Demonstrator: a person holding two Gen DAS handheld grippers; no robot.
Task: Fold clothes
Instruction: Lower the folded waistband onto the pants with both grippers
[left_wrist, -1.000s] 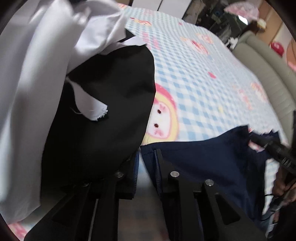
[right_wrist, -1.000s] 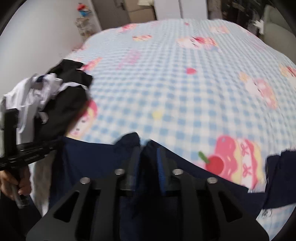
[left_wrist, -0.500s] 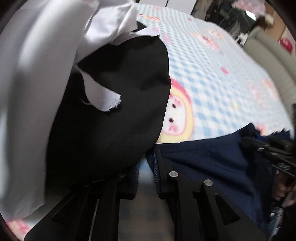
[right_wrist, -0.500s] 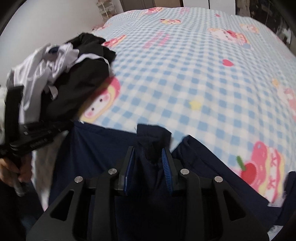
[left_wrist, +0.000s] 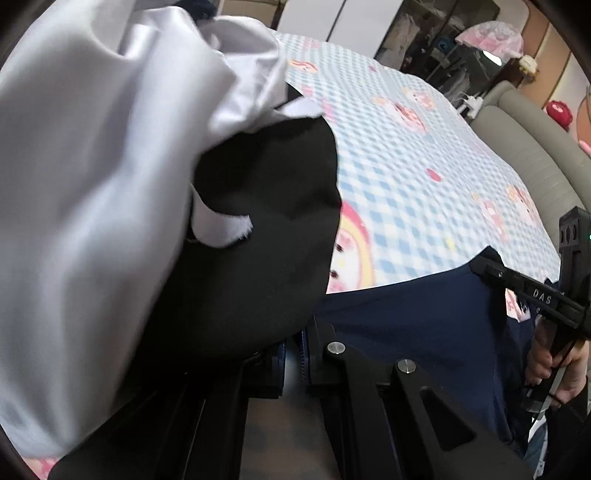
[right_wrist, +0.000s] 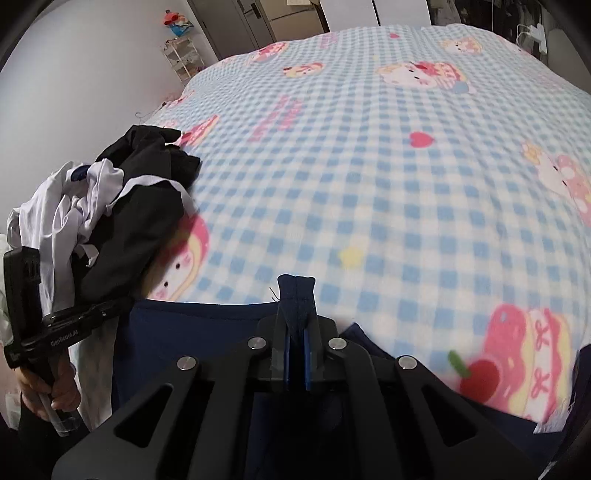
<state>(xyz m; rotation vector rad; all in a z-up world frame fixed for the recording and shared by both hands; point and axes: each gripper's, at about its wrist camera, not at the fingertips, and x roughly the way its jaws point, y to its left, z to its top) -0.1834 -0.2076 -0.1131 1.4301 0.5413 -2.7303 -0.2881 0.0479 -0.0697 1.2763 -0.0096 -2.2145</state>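
A navy garment (left_wrist: 413, 314) is stretched between my two grippers at the near edge of the bed; it also shows in the right wrist view (right_wrist: 192, 332). My left gripper (left_wrist: 293, 354) is shut on its left edge, partly hidden by a black garment (left_wrist: 251, 236). My right gripper (right_wrist: 295, 354) is shut on a bunched navy corner that sticks up between the blue pads (right_wrist: 306, 354). The right gripper also shows in the left wrist view (left_wrist: 480, 267), and the left gripper in the right wrist view (right_wrist: 122, 306).
A pile of white (left_wrist: 85, 192) and black clothes (right_wrist: 133, 221) lies at the bed's left edge, pressing against my left gripper. The blue checked blanket (right_wrist: 369, 166) covers the bed. A grey sofa (left_wrist: 532, 136) stands to the right, a white shelf (right_wrist: 183, 55) at the back left.
My right gripper has closed tighter on the navy corner and pulled it up and out. The navy edge between the grippers is now drawn straight. My left gripper has moved closer under the clothes pile.
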